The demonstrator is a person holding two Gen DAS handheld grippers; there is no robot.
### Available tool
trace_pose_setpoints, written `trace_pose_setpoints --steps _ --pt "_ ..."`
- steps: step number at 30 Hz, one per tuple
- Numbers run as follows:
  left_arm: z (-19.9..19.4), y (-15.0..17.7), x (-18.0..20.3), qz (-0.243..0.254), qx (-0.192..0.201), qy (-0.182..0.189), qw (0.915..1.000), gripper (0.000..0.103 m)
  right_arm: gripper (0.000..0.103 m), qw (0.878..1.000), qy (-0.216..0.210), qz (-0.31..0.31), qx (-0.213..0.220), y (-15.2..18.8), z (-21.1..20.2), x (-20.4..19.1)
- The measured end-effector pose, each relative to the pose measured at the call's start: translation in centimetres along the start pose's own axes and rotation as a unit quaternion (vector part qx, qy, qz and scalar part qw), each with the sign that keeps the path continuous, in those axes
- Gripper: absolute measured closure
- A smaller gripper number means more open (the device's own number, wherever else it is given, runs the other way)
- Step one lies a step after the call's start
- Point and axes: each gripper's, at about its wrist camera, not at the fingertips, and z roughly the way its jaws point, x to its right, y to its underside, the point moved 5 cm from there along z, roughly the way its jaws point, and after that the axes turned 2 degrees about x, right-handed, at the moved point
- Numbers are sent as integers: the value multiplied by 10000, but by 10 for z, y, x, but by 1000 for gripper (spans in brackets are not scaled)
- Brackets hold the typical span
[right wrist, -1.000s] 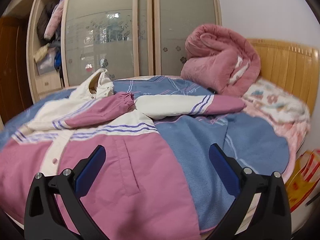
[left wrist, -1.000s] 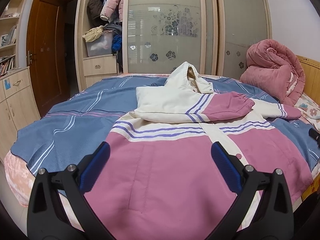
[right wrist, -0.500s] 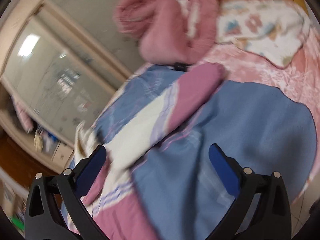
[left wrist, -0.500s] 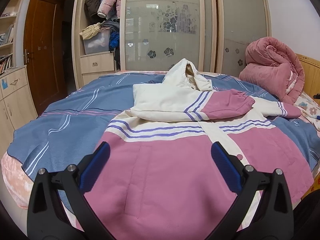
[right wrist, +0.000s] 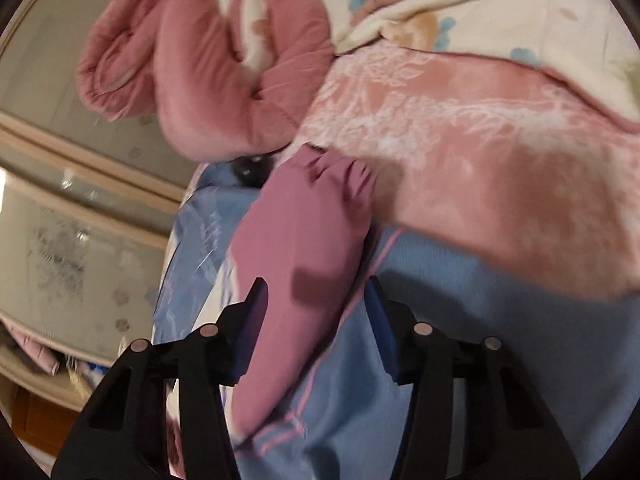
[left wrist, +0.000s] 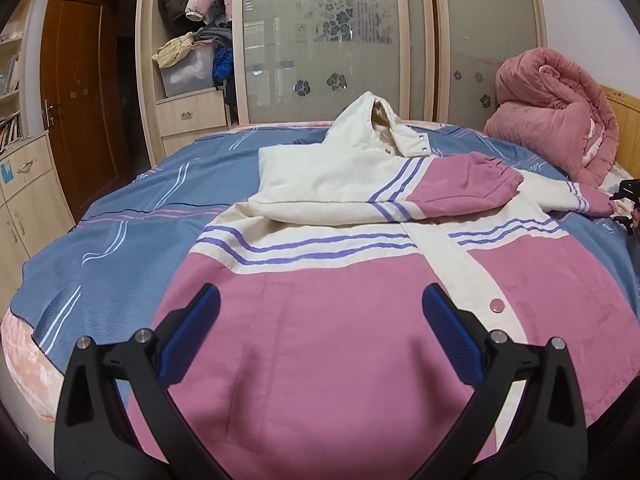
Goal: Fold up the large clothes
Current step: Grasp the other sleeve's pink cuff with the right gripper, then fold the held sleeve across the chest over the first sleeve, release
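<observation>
Item: large padded hooded jacket (left wrist: 360, 320), pink lower body, cream upper with purple stripes, snap placket. Lies front-up on the bed, its hem directly under and ahead of the left gripper (left wrist: 320, 320); one sleeve already folded across the chest.

Second sleeve: pink gathered cuff end (right wrist: 316, 216), stretched out flat, running from between the right gripper's (right wrist: 316, 300) pads forward toward the headboard side.

Right gripper: jaws have just been closing, now half-narrowed around the sleeve; the left pad looks at the fabric edge, the right pad apart from it. Not yet clamped.

Left gripper: jaws wide apart, nothing between them, hovering over the pink hem.

Handling advice, as judgement: close on the full thickness of the cuff, not the blue bedcover (right wrist: 460, 360) beneath; then carry it across the chest to lie on the folded sleeve.

Surface: bed with blue striped cover over a pink patterned blanket (right wrist: 500, 160).

Room: rolled pink quilt (left wrist: 556, 108) far right of the left gripper; frosted-glass sliding wardrobe (left wrist: 328, 40) ahead; brown wooden door (left wrist: 76, 92) to the left.
</observation>
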Motion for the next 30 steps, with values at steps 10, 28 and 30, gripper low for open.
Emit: trace_pose_setpoints --steps 10,28,30 --pt "8 -2 8 23 -39 34 10000 2 96 9957 255 -688 572 -11 2 -35" --pt "-15 -14 -18 -306 259 84 9992 2 96 7855 -934 -5890 1654 312 -105 -355" --pt "-17 -15 -23 -372 276 62 9989 2 96 7686 -950 -6168 1406 358 -87 -357"
